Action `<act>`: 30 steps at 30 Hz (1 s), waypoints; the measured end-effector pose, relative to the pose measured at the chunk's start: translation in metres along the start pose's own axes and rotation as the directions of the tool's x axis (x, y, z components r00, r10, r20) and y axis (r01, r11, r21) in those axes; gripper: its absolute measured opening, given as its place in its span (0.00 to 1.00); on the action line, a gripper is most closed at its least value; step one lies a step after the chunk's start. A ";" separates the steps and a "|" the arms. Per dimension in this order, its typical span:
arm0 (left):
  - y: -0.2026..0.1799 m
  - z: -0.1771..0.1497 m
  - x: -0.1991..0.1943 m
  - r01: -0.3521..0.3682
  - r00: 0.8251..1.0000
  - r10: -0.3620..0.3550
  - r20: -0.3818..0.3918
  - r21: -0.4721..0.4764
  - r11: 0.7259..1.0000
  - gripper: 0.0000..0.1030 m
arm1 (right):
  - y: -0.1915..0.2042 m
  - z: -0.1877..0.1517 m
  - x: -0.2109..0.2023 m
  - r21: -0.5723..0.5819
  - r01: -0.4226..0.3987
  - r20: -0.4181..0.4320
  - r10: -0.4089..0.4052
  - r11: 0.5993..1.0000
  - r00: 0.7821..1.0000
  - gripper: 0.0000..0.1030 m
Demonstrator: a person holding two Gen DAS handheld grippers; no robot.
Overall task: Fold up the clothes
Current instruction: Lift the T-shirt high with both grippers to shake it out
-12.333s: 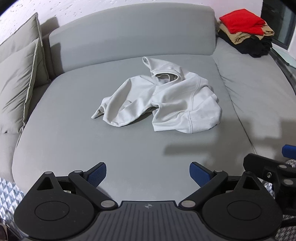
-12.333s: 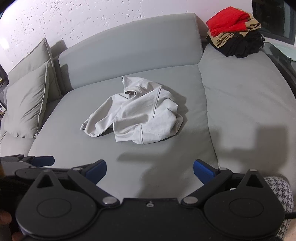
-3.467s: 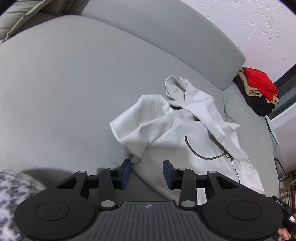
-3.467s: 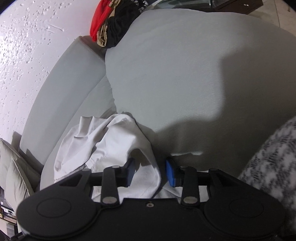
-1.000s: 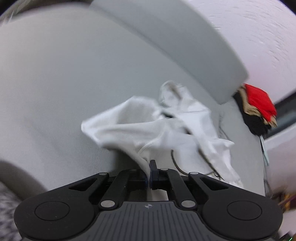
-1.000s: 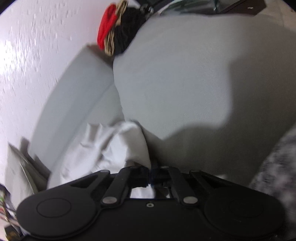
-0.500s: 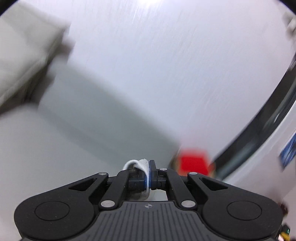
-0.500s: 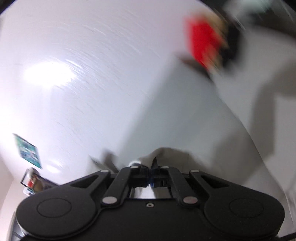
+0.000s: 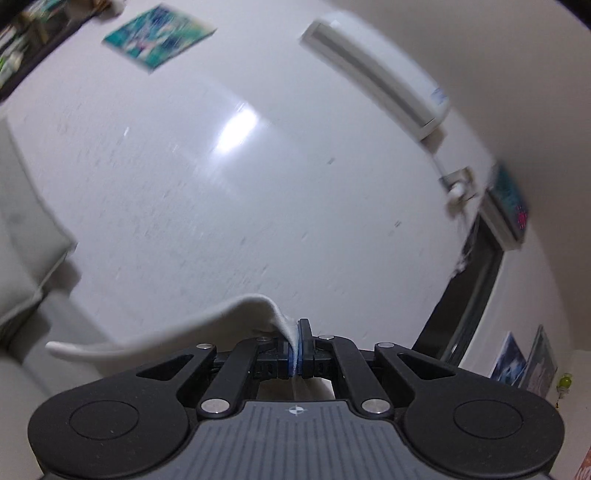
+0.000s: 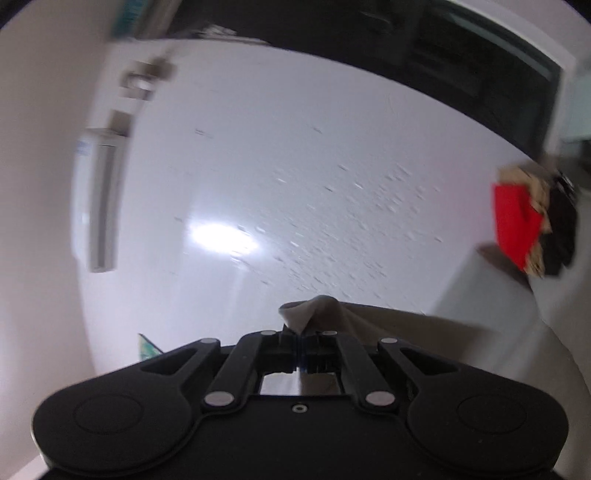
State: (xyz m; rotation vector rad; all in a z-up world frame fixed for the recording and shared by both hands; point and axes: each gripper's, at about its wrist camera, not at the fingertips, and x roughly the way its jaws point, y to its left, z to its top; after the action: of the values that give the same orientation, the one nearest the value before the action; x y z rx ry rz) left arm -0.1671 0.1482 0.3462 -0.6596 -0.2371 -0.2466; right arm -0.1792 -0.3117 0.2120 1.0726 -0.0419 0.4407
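Nowhere does any writing come out clearly enough to read: the teal poster [image 9: 159,35] high on the white wall [image 9: 258,184] in the left wrist view is smeared by blur, and the small blue mark at the end of the air conditioner [image 9: 376,74] cannot be made out either. At the left edge of that view a grey cushion [image 9: 22,240] leans by the wall. Lower down, the left hand-held gripper [image 9: 296,350] is clenched on a fold of the white garment [image 9: 177,332]; the cloth is pinched upright between the blue pads, and from there its edge runs as a long band out to the left and downward, ending in a rounded tip. To the right stand a dark window frame [image 9: 465,295] and two pictures [image 9: 524,363] low on the far wall. In the right wrist view the air conditioner [image 10: 99,199] appears at the left, turned on end by the camera's tilt. The right hand-held gripper [image 10: 298,350] is likewise clamped shut on the garment [image 10: 314,314], a small peak of cloth standing above the jaws while the rest stretches off to the right in a long, shaded span. Further right, on the grey sofa [image 10: 498,295], sits a pile of clothes [image 10: 532,225] with red, tan and black layers, well apart from the held garment.
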 end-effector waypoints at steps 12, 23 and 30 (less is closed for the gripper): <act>0.075 -0.047 0.082 -0.213 0.957 0.228 -0.177 0.097 0.972 0.02 | -0.006 0.008 0.063 -0.169 0.055 -0.007 -0.057 0.984 0.998 0.02; 0.146 -0.100 0.251 -0.354 0.853 0.400 -0.334 0.194 0.915 0.01 | -0.108 -0.009 0.251 -0.262 0.387 -0.097 -0.423 0.884 0.901 0.02; 0.147 -0.128 0.233 -0.304 0.890 0.371 -0.266 0.262 0.916 0.03 | -0.079 0.006 0.212 -0.394 0.288 0.016 -0.307 0.873 0.952 0.02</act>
State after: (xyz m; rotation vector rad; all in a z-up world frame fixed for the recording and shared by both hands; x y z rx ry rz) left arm 0.1147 0.1454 0.2323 -0.4294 0.1568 0.0168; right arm 0.0438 -0.2789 0.2005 0.6546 0.0750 0.1652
